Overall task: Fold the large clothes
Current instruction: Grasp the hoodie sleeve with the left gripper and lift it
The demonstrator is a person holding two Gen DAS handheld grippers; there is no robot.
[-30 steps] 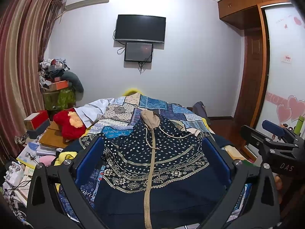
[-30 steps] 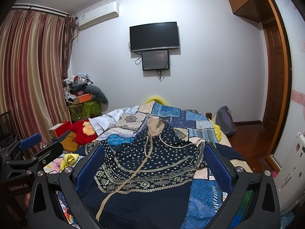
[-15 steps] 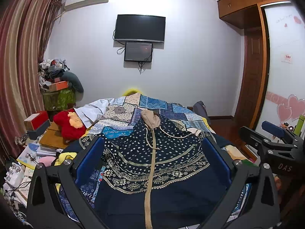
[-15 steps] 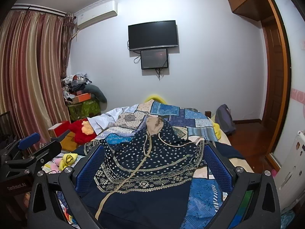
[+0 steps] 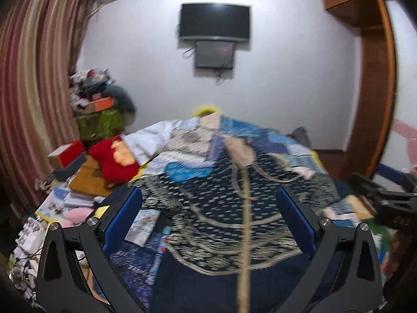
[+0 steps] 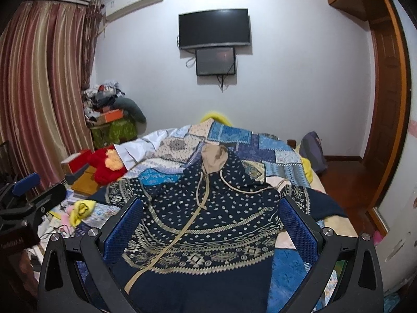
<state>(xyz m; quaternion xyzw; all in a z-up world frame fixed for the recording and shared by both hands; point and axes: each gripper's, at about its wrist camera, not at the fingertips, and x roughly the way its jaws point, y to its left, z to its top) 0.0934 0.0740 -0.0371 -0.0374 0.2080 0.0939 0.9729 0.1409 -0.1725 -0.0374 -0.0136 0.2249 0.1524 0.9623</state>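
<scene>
Lying flat on bed: hooded garment, long axis running away from both claws, hood far. Hovering at near hem: left claw, right claw, both spread apart, gripping nothing, about equally near.

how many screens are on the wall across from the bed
2. A large black TV is mounted high on the white wall, and a smaller dark monitor hangs directly beneath it, touching or nearly so. No others show.
</scene>
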